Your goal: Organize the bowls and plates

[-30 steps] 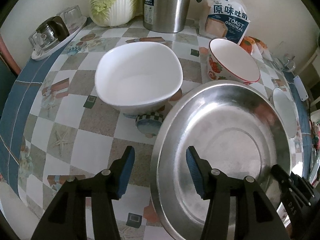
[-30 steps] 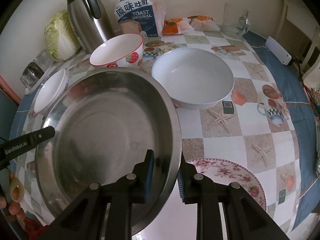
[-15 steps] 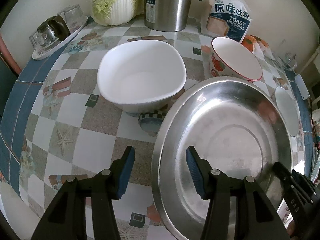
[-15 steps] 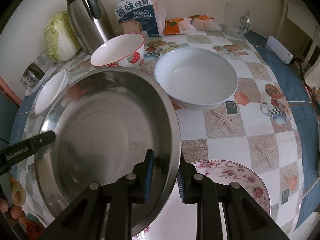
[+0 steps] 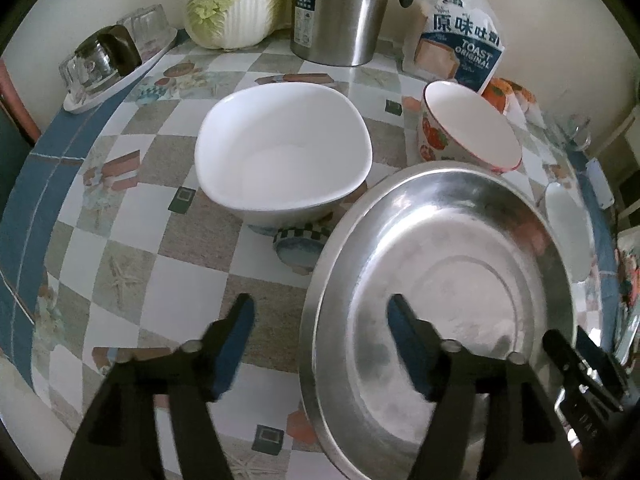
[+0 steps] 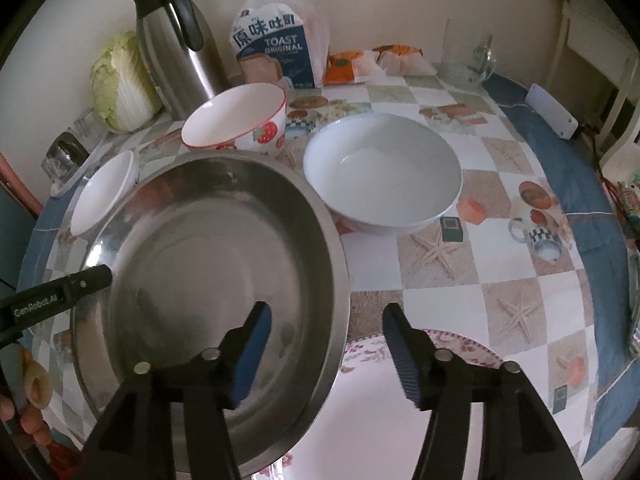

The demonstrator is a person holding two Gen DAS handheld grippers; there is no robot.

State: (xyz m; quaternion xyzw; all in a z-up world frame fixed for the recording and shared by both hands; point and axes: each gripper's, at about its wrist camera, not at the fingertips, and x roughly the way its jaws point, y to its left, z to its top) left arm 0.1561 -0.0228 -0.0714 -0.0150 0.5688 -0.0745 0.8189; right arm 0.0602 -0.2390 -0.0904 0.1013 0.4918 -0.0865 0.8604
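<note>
Left gripper point(image 5: 320, 334): jaws opening, straddling near rim of steel basin point(image 5: 440, 280), pads clear of metal. Right gripper point(image 6: 326, 338): jaws opening likewise across opposite rim, nothing clamped. Steel basin: resting partly on floral plate point(image 6: 400, 400) at front of counter point(image 6: 440, 300); empty; probably light, stiff, slippery, best pinched at rolled rim. White bowl point(image 6: 382, 172): empty, ceramic, likely breakable. Strawberry bowl point(image 6: 236, 118): empty, just behind basin. Small white bowl point(image 6: 104, 196): empty, beside basin.
</note>
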